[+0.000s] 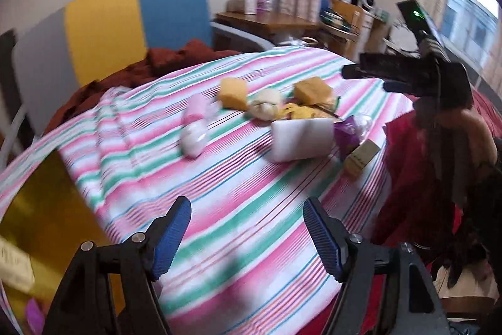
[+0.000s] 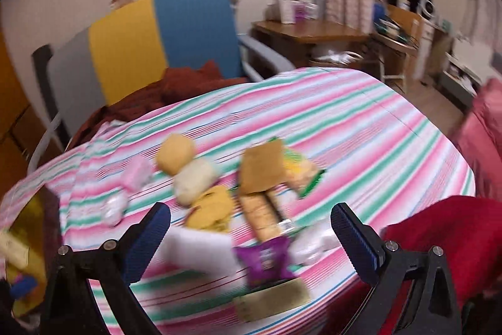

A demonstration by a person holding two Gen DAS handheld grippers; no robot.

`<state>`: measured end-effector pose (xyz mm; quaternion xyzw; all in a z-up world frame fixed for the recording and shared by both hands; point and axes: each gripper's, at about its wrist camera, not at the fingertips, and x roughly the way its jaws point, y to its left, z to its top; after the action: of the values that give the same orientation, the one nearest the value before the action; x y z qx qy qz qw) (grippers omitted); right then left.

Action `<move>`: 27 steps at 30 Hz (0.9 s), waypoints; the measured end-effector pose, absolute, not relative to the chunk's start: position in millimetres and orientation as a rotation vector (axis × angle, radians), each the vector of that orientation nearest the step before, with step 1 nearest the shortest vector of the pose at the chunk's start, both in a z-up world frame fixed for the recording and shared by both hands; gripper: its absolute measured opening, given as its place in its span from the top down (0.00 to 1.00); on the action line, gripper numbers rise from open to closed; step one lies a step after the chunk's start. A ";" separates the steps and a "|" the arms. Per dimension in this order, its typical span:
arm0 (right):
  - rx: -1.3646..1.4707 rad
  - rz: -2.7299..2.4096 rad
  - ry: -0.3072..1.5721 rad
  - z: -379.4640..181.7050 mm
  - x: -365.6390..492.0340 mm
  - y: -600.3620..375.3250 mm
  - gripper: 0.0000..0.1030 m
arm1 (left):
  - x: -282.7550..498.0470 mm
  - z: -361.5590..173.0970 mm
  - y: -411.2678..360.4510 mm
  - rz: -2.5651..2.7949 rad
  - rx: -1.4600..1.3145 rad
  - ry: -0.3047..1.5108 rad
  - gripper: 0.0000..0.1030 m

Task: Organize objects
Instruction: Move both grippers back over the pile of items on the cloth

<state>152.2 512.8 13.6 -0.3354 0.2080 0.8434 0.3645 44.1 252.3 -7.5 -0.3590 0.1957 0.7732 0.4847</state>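
Both the left gripper (image 1: 248, 236) and the right gripper (image 2: 251, 239) are spread wide, nothing pinched. The snacks (image 2: 260, 178) are heaped mid-bedspread (image 1: 251, 209) — bare striped cloth is left toward every edge.

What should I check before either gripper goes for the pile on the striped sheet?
1. Left gripper empty, fingers apart: ok.
2. Right gripper empty, fingers apart: ok.
3. Nearest targets visible: white block and purple packet lie just ahead of the right gripper: ok.
4. Items separated for a clean pick: purple packet, white block and olive box lie crowded together: not ok.
5. Picture sharp enough to aim: both views are motion-blurred: not ok.
6. Gold box at the sheet's left edge has room: cannot tell, mostly out of frame.
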 end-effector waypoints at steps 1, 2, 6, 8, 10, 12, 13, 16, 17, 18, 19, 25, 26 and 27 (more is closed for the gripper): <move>-0.863 2.156 0.577 11.1 155.5 520.9 0.00 | 45.3 -6.9 261.7 1.854 -0.863 0.479 0.21; -0.862 2.150 0.648 7.3 159.1 530.3 0.00 | 45.5 -6.4 270.9 1.832 -0.854 0.473 0.20; -0.810 2.139 0.917 -11.2 174.2 555.0 0.00 | 40.0 -8.1 301.9 1.784 -0.852 0.453 0.20; -0.782 2.153 0.947 -10.5 177.5 557.1 0.00 | 34.0 -13.4 319.8 1.758 -0.859 0.453 0.20; -0.753 2.170 0.967 -9.2 179.0 556.3 0.00 | 28.8 -19.1 336.0 1.741 -0.878 0.458 0.20; -0.762 2.173 0.974 -10.1 178.5 556.7 0.00 | 25.2 -23.9 347.3 1.717 -0.873 0.470 0.20; -0.748 2.180 0.975 -8.9 179.7 556.3 0.00 | 23.1 -26.4 354.5 1.696 -0.871 0.476 0.20; -0.730 2.188 0.986 -11.4 177.6 557.2 0.00 | 16.2 -35.4 376.5 1.635 -0.877 0.506 0.20; -0.729 2.186 0.989 -11.9 177.4 557.8 0.00 | 14.7 -37.9 384.6 1.626 -0.868 0.525 0.20; -0.724 2.185 0.992 -12.0 177.2 558.6 0.00 | 13.2 -40.3 392.5 1.617 -0.858 0.541 0.20; -0.721 2.188 0.996 -12.1 177.4 559.0 0.00 | 12.3 -41.8 397.4 1.610 -0.856 0.547 0.20; -0.722 2.193 1.006 -13.7 176.7 560.9 0.00 | 12.0 -64.3 415.6 1.532 -0.897 0.576 0.20; -0.722 2.193 1.006 -13.8 176.7 561.0 0.00 | 14.1 -69.3 412.9 1.503 -0.921 0.569 0.21; -0.722 2.195 1.009 -13.9 177.0 561.2 0.00 | 17.4 -72.0 407.6 1.493 -0.926 0.565 0.21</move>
<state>177.0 561.2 -13.9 -0.2728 0.3810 0.8290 0.3054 17.4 407.6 -72.0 -0.3999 0.2442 0.6451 0.6036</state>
